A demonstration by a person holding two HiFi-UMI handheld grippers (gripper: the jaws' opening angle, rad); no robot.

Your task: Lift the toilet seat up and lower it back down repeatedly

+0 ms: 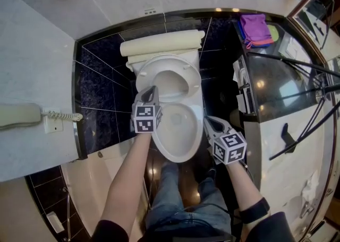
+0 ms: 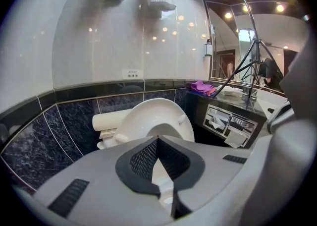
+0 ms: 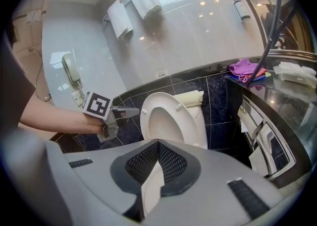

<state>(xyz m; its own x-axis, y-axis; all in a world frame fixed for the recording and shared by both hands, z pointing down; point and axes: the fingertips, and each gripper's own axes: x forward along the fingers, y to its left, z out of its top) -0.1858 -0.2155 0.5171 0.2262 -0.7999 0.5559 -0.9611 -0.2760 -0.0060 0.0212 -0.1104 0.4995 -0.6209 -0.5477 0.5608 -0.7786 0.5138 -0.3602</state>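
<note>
The white toilet seat [image 1: 142, 74] stands raised, leaning back over the open bowl [image 1: 180, 135]. Its underside with small bumpers faces me in the left gripper view [image 2: 171, 116] and the right gripper view [image 3: 194, 121]. My left gripper [image 1: 151, 91] [image 2: 157, 138] is shut and empty. Its tips sit at the seat's left edge; from the right gripper view the left gripper [image 3: 132, 113] looks to be just at the rim, and I cannot tell if it touches. My right gripper [image 1: 209, 121] [image 3: 158, 142] is shut with nothing in it, to the right of the bowl's front and apart from it.
A cream cistern [image 1: 162, 44] lies behind the seat against dark blue tiles. On the right are a dark counter with a purple cloth [image 1: 256, 28], a paper holder [image 1: 243, 84] in its side and tripod legs [image 1: 297, 63]. A wall phone [image 1: 21, 114] hangs left.
</note>
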